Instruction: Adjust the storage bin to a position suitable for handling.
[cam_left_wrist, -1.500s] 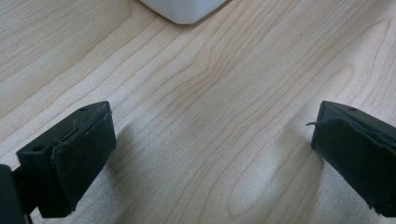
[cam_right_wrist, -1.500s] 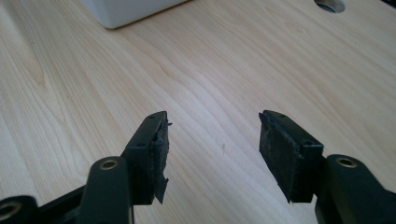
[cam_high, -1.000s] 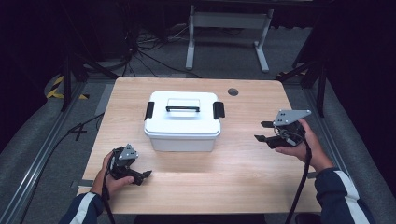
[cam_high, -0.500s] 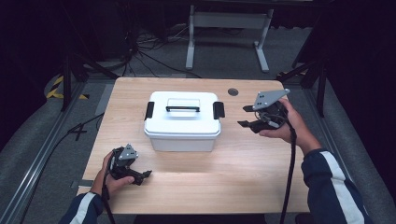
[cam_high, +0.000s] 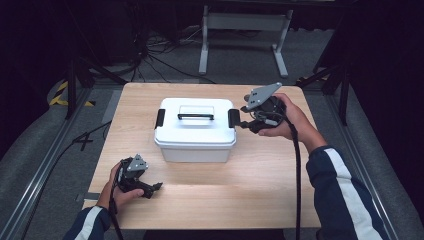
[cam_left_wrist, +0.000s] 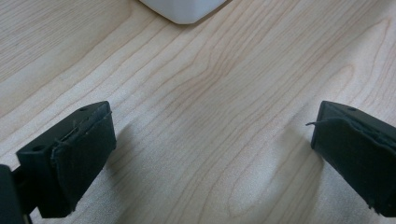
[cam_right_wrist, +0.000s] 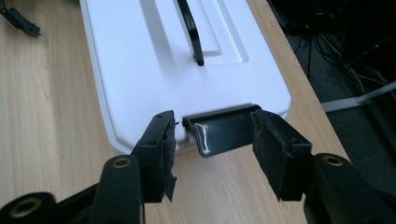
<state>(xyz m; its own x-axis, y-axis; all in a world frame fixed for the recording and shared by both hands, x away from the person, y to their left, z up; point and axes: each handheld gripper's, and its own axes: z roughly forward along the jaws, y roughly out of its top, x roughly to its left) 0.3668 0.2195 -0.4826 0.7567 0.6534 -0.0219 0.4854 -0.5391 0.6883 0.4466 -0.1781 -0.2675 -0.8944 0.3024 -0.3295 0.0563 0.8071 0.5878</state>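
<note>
White lidded box (cam_high: 195, 131), no legible markings; right gripper (cam_right_wrist: 212, 140) jaws closing, straddling its black latch (cam_right_wrist: 223, 134); left gripper (cam_left_wrist: 212, 154) jaws wide apart.

White box (cam_high: 195, 132) mid-table as sole obstacle, its black latch (cam_right_wrist: 222, 133) between right claw (cam_right_wrist: 212, 144) jaws; bare wood (cam_high: 240, 185) all around.

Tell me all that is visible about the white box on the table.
The white box looks like smooth plastic, rectangular with rounded corners, and stands upright mid-table with its lid on. A black handle lies flat in a recess on top; a glossy black latch sits on each short end. The right gripper has its jaws around one latch.
</note>
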